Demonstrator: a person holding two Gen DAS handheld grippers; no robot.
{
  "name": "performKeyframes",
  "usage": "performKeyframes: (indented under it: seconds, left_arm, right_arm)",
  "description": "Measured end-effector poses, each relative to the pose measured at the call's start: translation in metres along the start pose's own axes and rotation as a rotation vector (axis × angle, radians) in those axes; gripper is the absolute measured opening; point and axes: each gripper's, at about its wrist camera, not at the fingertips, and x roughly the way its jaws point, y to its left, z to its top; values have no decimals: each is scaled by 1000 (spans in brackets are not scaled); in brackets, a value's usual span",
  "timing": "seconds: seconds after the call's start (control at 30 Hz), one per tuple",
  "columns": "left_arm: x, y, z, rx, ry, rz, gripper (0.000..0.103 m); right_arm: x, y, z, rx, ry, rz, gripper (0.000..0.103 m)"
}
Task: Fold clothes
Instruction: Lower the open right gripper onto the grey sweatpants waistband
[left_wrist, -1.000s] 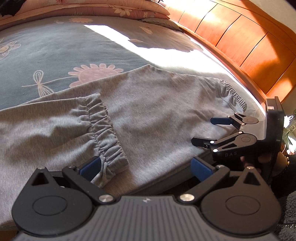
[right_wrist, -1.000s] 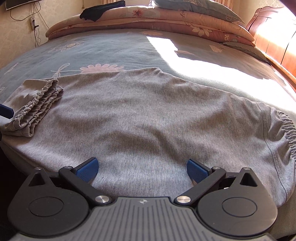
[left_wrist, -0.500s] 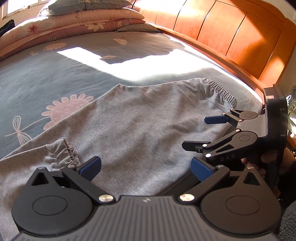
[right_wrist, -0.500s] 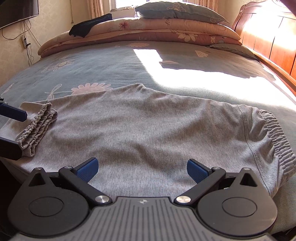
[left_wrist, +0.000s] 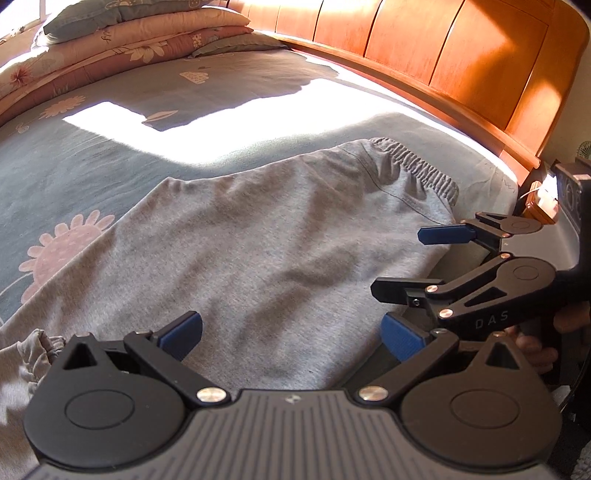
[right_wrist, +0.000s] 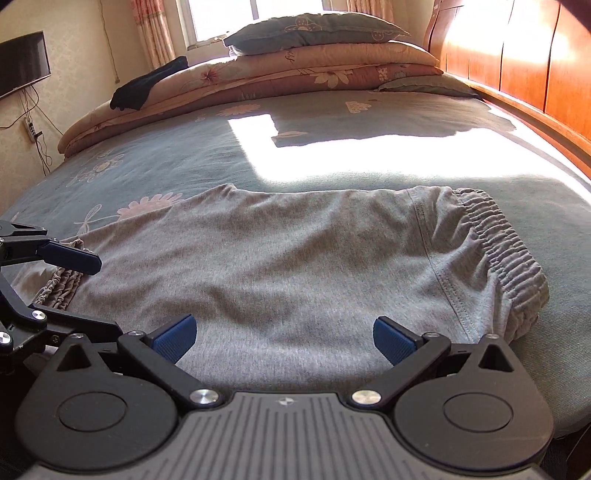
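Note:
Grey sweatpants (left_wrist: 258, 258) (right_wrist: 303, 266) lie folded along the near edge of the bed. Their elastic waistband (right_wrist: 506, 258) (left_wrist: 424, 170) is at the right end, and a gathered ankle cuff (right_wrist: 61, 291) (left_wrist: 33, 350) rests on top at the left end. My left gripper (left_wrist: 291, 338) is open, hovering over the near middle of the fabric with nothing between its fingers. My right gripper (right_wrist: 282, 338) is open too, just above the near edge of the pants. Each gripper appears in the other's view: the right gripper (left_wrist: 424, 262) and the left gripper (right_wrist: 90, 291).
The bed (right_wrist: 184, 155) has a grey-blue floral sheet with a bright patch of sun. Stacked quilts and pillows (right_wrist: 295, 62) lie at the far end, a black garment (right_wrist: 147, 85) on them. A wooden headboard (left_wrist: 443, 62) runs along the right. A hand (left_wrist: 535, 343) holds the right gripper.
The left gripper swung right, away from the ankle cuff, which now sits at the far left of its view. The right gripper drew back and lifted a little. Both stayed open.

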Motion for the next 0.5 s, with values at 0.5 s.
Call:
performKeyframes:
  seconds: [0.5]
  left_arm:
    - [58, -15, -13, -34, 86, 29, 102]
  right_arm:
    - [-21, -138, -29, 564, -103, 142, 103]
